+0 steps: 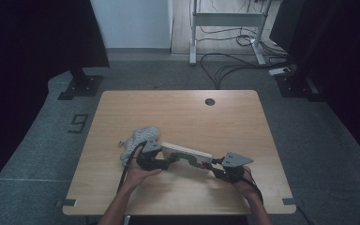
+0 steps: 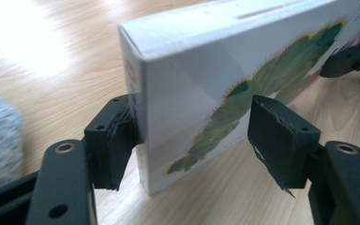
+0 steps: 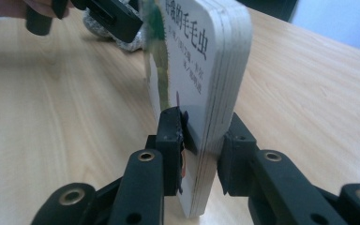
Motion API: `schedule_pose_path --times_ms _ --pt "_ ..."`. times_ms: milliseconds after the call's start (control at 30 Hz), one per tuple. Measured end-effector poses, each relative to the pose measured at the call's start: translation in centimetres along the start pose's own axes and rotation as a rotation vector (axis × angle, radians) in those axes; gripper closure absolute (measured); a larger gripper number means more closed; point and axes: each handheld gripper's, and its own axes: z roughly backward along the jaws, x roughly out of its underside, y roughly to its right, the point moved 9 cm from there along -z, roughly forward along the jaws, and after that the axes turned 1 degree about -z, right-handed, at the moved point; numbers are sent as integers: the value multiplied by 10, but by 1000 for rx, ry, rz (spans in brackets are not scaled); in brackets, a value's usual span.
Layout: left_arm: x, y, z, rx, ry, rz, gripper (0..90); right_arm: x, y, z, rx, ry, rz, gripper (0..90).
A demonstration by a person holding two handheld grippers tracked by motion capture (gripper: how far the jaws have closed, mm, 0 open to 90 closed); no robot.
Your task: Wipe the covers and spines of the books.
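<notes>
Right gripper (image 3: 200,140), bottom centre of the right gripper view: jaws pinch the rounded page edge of the board book (image 3: 201,70), one pad on the cover, the other on the back. Contact looks tight, but the bite sits on the lowest part of the edge only.

Left gripper (image 2: 194,136), lower half of the left gripper view: jaws spread around the book's (image 2: 225,70) spine end. The pad at frame left touches or nearly touches the corner; the pad at frame right stands clear of the caterpillar cover, gap visible. No clamp there.

High view: book (image 1: 186,156) at lower centre of the frame, spanning between left gripper (image 1: 161,164) and right gripper (image 1: 218,168), standing on its long edge on the wooden table (image 1: 178,112). Grey knitted cloth (image 1: 138,140) just up-left of the left gripper.

Risks, my read:
- The book is held on one end only. A small bite means it can pivot in the pads, and the spine end sags or swings.
- If the left jaws close off-centre, the touching pad pushes first and skews the book against the right grip.
- Glossy cover means slip under twist.
- Any swing toward frame left snags the cloth.
</notes>
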Motion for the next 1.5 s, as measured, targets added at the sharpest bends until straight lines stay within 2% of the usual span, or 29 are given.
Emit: schedule_pose_path --times_ms 100,267,467,700,800,1000,1267,1500 --pt "1 1 3 -3 10 10 342 -1 1 -4 10 -8 14 699" --pt "3 8 3 -30 4 -21 336 -1 4 -4 26 -13 19 677" --pt "4 11 6 -7 9 6 336 1 3 -1 29 -15 15 656" --pt "8 24 10 30 -11 4 303 5 -7 4 19 -27 8 631" --pt "9 27 10 31 -26 -3 294 6 -10 7 24 -37 8 620" --pt "12 32 12 65 -43 18 275 7 -9 6 34 -51 -11 579" --pt "13 29 11 71 -52 66 278 6 -3 1 54 -66 -19 548" --pt "17 32 11 81 -78 57 261 6 -4 -2 77 -84 -60 487"
